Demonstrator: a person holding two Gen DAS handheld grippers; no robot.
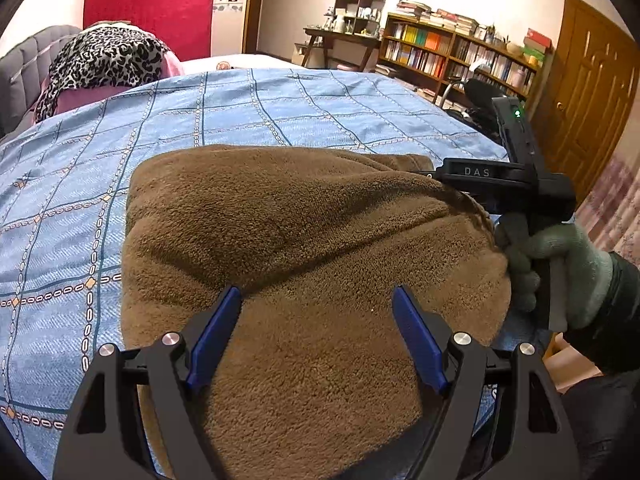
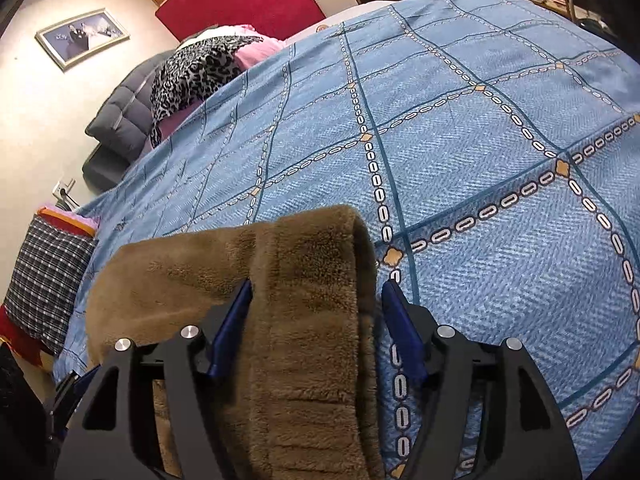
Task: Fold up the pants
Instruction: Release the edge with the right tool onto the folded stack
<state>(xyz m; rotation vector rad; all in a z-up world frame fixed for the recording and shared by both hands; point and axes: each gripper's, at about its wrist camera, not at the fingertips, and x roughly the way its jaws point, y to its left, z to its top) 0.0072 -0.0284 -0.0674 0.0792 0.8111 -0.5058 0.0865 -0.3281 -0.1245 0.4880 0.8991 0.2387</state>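
A: Left wrist view, lower centre of frame: left gripper (image 1: pixel 316 300) spread wide, blue pads (image 1: pixel 214 336) apart, resting over the brown fleece pants (image 1: pixel 304 248) with nothing pinched between them.

B: Location of the pants?

A: Centre and lower half of frame, bunched in a rounded heap on the blue checked bedspread (image 1: pixel 224 116). Fabric filling the gap between both fingers and running off the bottom edge.

B: Right side of the same frame?

A: Right gripper (image 1: pixel 430 176) entering from the right edge, black body marked "DAS", tips buried at the upper right edge of the heap. Held by a hand in a grey-green glove (image 1: pixel 560 272).

B: Right wrist view?

A: Lower centre: right gripper (image 2: pixel 316 292) released, jaws apart, a thick ribbed band of the pants (image 2: pixel 312 320) lying lengthwise between the fingers. Left pad (image 2: pixel 234 328) touching the fleece; contact at the right pad hard to tell. Bedspread (image 2: pixel 480 140) filling the right and upper frame.

B: Background items?

A: Upper left of both frames: leopard-print cloth (image 1: pixel 104 58) over pink bedding, red headboard panel (image 1: pixel 160 0) behind. Upper right of left wrist view: bookshelf (image 1: pixel 452 52) and wooden door (image 1: pixel 588 92). Left edge of right wrist view: framed picture (image 2: pixel 82 36) on the wall, checked cushion (image 2: pixel 48 276) lower down.
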